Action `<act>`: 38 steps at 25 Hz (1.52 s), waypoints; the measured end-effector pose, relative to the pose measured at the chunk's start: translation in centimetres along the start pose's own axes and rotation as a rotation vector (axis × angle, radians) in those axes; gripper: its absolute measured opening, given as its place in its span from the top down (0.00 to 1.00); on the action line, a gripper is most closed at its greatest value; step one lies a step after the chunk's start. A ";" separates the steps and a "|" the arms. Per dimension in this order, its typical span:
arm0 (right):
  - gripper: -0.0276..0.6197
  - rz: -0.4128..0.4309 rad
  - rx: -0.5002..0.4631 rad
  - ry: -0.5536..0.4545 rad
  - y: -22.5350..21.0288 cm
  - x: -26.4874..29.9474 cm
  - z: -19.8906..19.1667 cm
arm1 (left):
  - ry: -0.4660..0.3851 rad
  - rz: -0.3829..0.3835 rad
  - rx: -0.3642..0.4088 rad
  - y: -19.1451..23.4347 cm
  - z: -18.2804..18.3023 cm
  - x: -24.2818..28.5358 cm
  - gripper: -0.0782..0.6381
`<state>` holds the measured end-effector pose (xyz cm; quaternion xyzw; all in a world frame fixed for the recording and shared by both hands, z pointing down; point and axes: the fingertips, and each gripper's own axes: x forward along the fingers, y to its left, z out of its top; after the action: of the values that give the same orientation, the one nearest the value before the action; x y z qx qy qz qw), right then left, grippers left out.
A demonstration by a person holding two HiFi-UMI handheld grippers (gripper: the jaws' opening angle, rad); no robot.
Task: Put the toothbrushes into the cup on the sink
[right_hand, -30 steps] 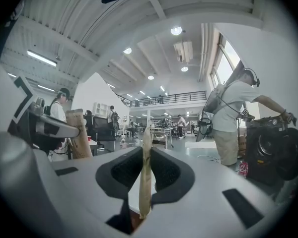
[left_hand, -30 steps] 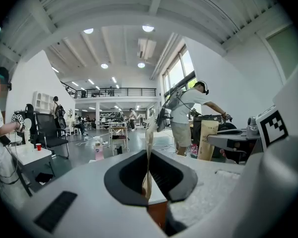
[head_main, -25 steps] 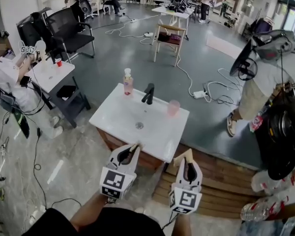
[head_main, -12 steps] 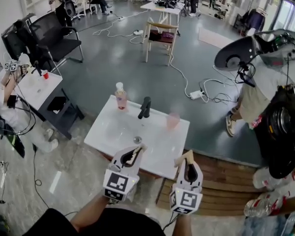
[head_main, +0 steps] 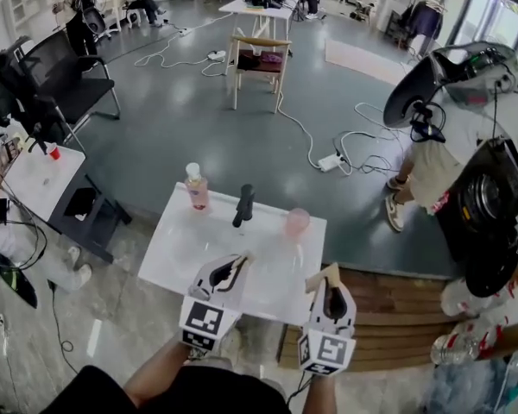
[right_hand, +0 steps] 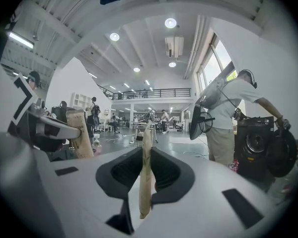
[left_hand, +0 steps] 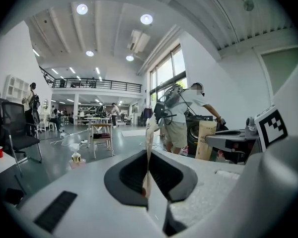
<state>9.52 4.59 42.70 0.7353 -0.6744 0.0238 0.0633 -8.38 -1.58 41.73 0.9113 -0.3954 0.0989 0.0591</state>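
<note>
Left tongs (head_main: pixel 234 266) clamp the left toothbrush (left_hand: pixel 149 133) and right tongs (head_main: pixel 329 281) clamp the right toothbrush (right_hand: pixel 145 177), both paper-sleeved, over the sink's (head_main: pixel 177 257) near edge. The pink cup (head_main: pixel 297 222) stands at its far right, near the black tap (head_main: pixel 243 205).

The left gripper (head_main: pixel 239 259) and right gripper (head_main: pixel 331 272) are pale grey shells with black-padded fingers (left_hand: pixel 129 175). Each carries a cube (head_main: pixel 203 322) of black-and-white square markers. The person wears a dark top (head_main: pixel 112 393).
</note>
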 end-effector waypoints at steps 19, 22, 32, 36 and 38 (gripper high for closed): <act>0.88 -0.056 0.003 -0.029 -2.2 7.1 1.0 | -0.016 -0.063 0.005 2.9 1.3 7.6 0.87; 0.88 -0.042 0.008 -0.021 -3.0 8.9 0.6 | -0.011 -0.054 0.004 3.1 1.6 9.4 0.87; 0.88 0.027 0.045 -0.003 -5.1 16.2 -0.4 | 0.035 0.002 -0.029 4.6 1.0 15.5 0.87; 0.88 0.061 0.041 0.003 -5.4 18.5 -0.4 | 0.047 0.029 -0.034 5.5 0.6 17.0 0.87; 0.88 0.077 0.049 0.004 -5.4 19.5 -0.6 | 0.057 0.043 -0.046 5.8 0.2 17.6 0.87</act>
<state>16.63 -14.18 45.28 0.7100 -0.7013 0.0444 0.0457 -0.89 -18.05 45.73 0.8979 -0.4150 0.1167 0.0892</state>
